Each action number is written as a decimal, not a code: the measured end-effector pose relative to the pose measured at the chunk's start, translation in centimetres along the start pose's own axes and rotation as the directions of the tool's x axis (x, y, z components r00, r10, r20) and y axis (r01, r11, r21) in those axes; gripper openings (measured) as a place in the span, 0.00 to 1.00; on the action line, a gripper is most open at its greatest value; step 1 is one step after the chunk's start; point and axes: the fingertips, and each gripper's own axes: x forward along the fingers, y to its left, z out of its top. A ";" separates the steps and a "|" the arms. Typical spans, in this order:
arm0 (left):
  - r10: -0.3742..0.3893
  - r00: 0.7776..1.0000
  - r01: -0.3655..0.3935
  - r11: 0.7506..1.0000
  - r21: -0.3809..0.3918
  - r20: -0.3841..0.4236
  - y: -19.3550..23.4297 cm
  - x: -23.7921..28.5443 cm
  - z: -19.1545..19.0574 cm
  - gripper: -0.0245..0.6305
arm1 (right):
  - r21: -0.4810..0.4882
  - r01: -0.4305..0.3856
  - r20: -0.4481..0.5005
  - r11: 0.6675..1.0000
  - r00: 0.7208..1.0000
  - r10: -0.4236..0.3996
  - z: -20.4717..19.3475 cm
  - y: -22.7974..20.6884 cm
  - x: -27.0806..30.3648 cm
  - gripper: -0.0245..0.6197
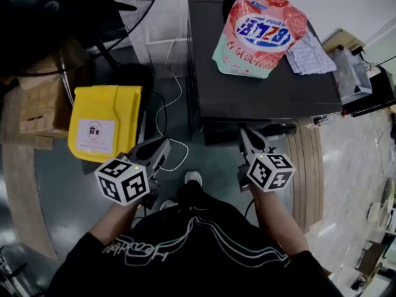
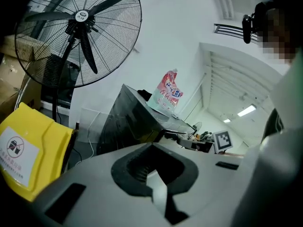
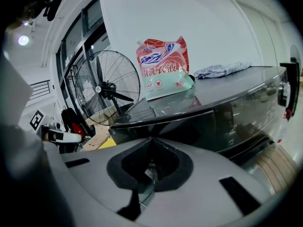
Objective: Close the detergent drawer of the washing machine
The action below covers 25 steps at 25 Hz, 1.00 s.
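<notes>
Right gripper (image 1: 244, 132) closed, empty, just before drawer (image 1: 218, 132) at washer (image 1: 260, 98) front edge, probably placed for pushing | left gripper (image 1: 162, 146) closed, empty, idle off front-left corner | right gripper view alone shows drawer face standing out; head view only its top

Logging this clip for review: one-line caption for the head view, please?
Person facing dark washing machine topped by detergent pouch and cloth, left gripper and right gripper held low.
</notes>
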 end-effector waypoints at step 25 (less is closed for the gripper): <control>-0.068 0.994 0.059 0.992 0.114 0.080 -12.2 -4.7 1.0 0.07 | -0.163 -0.407 0.030 0.899 0.909 0.417 5.3 9.4 -13.1 0.08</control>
